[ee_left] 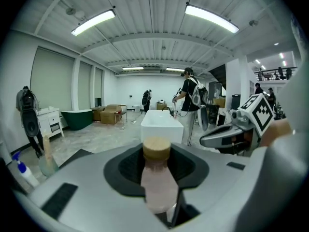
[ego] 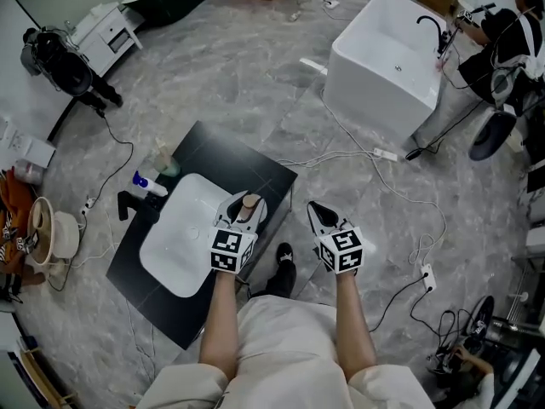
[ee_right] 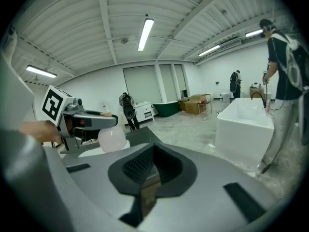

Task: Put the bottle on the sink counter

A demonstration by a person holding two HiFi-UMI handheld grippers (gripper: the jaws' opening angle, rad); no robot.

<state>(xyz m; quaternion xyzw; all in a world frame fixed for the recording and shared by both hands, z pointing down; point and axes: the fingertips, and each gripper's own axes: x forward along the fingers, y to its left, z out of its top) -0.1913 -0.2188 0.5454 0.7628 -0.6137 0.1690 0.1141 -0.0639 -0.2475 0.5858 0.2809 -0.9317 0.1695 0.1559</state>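
Bottle in hand: a pale pink, translucent plastic bottle with a round tan cap (ego: 249,204) is being gripped upright by the left gripper (ego: 241,211), its dark pads being pressed on the bottle's body from both sides while the cap is being left clear above them. In the head view, bottle and gripper are being seen over the three o'clock rim of an oval white basin (ego: 174,254), which is being carried by a flat black rectangular sink counter (ego: 247,164). At three o'clock from the left gripper, just beside it, the right gripper (ego: 317,214) is being held with its jaws brought together and nothing between them. A small blue-capped white bottle (ego: 145,181) and a black tap (ego: 130,204) are being shown at the basin's ten o'clock edge. A white freestanding rectangular tub (ego: 383,58) is being seen well apart at one o'clock.
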